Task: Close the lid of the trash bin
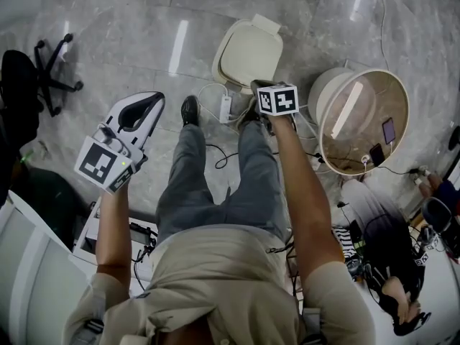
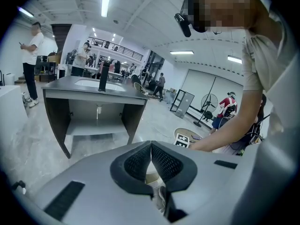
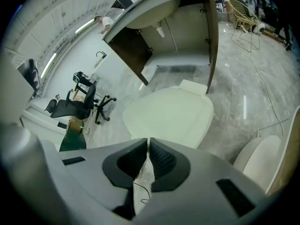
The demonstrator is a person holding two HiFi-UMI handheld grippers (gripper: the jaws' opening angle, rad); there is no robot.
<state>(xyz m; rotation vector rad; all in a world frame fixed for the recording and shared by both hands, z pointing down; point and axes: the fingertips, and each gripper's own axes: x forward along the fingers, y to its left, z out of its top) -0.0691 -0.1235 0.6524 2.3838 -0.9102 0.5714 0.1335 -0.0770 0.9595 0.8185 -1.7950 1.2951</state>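
Trash bin (image 1: 248,52): cream, on the grey marble floor (image 1: 129,20), at 12 o'clock from the person's feet, its lid (image 3: 166,114) lying flat down over the opening. Round table (image 1: 402,113) with a wooden rim stands at 4 o'clock from the bin, well apart; a phone (image 1: 388,130) lies on its top. Black office chair (image 1: 43,70) is at 9 o'clock, far off the bin. Left gripper (image 1: 154,100) is held at 8 o'clock from the bin, away from it; in the left gripper view (image 2: 151,146) its jaws meet at the tips with nothing between them. Right gripper (image 1: 257,85) sits at 6 o'clock from the bin, just at its near edge; in the right gripper view (image 3: 146,142) its jaws stand together, empty, pointing at the lid.
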